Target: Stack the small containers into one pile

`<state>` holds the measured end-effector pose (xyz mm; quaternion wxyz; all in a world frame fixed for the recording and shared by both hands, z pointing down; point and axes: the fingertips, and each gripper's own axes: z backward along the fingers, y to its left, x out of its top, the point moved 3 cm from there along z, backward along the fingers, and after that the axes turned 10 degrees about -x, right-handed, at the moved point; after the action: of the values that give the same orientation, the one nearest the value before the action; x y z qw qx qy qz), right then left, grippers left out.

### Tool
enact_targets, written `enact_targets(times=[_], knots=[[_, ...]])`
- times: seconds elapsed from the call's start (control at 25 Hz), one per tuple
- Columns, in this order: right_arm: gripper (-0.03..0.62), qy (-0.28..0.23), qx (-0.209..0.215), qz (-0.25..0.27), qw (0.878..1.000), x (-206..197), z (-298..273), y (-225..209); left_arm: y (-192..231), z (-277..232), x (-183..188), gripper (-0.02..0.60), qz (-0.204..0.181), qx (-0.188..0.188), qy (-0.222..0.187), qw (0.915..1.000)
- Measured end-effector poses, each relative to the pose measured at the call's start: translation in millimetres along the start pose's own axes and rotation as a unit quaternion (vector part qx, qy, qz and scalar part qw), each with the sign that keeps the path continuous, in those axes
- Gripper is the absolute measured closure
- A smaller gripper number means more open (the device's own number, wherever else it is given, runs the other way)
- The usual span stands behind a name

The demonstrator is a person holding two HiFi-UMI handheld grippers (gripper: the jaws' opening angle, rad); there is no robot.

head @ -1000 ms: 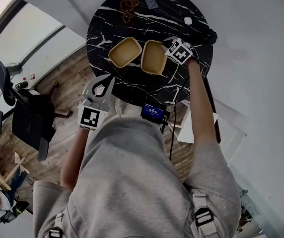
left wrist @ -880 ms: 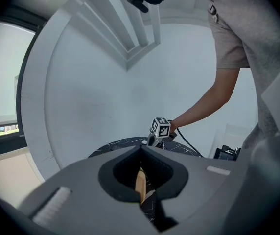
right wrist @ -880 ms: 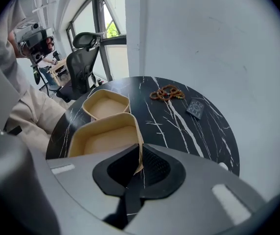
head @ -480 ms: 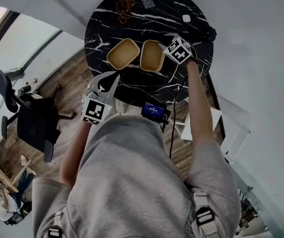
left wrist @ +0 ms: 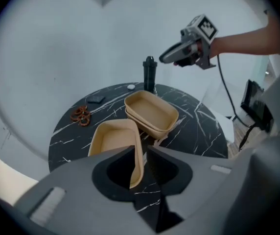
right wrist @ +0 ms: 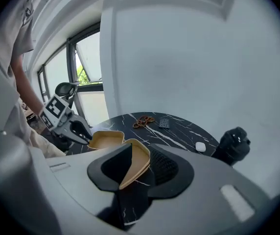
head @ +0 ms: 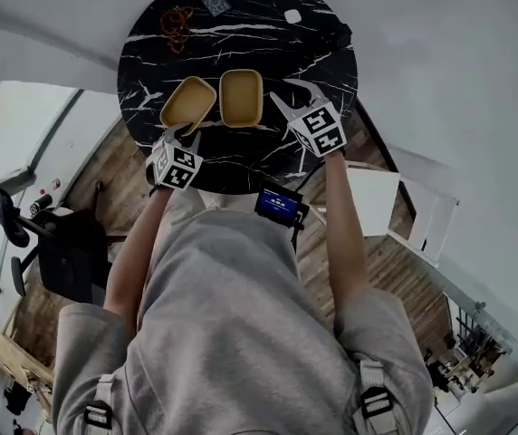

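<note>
The left gripper [head: 185,136] has its jaws opening astride the rim of the lone container [head: 187,104], at 8 o'clock on the tabletop [head: 259,57]. The right gripper [head: 291,91], jaws closing and empty, hovers at 3 o'clock of the stack [head: 241,98].

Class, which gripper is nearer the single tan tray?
Left. The left gripper, fingers opening, straddles the rim of the single tan tray; the right gripper, closing empty, hovers beyond the stacked trays.
</note>
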<state>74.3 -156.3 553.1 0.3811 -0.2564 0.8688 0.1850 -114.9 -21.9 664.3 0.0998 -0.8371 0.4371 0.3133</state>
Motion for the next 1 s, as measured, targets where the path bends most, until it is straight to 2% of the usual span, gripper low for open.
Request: enact_targets(times=[0.12, 0.32, 0.52, 0.64, 0.72, 0.84, 0.92, 1.0], knots=[[0.464, -0.007, -0.014, -0.024, 1.0, -15, 26, 2, 3, -17, -8, 0.492, -0.003, 0.017, 0.029, 0.9994], [0.467, 0.001, -0.036, -0.05, 0.998, -42, 49, -7, -1, -36, -16, 0.474, -0.005, 0.014, 0.065, 0.9978], [0.47, 0.002, -0.04, -0.061, 0.997, -53, 57, -6, -6, -47, -25, 0.505, 0.005, 0.008, 0.088, 0.9961], [0.473, 0.003, -0.036, -0.059, 0.998, -54, 55, -2, -6, -47, -32, 0.558, 0.01, 0.011, 0.103, 0.9946], [0.474, 0.005, -0.031, -0.051, 0.998, -54, 53, 3, -4, -42, -36, 0.561, 0.019, 0.017, 0.107, 0.994], [0.476, 0.006, -0.02, -0.04, 0.999, -51, 52, 13, -1, -25, -32, 0.563, 0.049, 0.033, 0.081, 0.995], [0.479, 0.004, -0.012, -0.04, 0.999, -47, 51, 18, 0, -5, -22, 0.565, 0.077, 0.046, 0.044, 0.995], [0.493, 0.001, -0.005, -0.043, 0.999, -39, 50, 27, -3, 17, -4, 0.565, 0.082, 0.059, -0.003, 0.9948]])
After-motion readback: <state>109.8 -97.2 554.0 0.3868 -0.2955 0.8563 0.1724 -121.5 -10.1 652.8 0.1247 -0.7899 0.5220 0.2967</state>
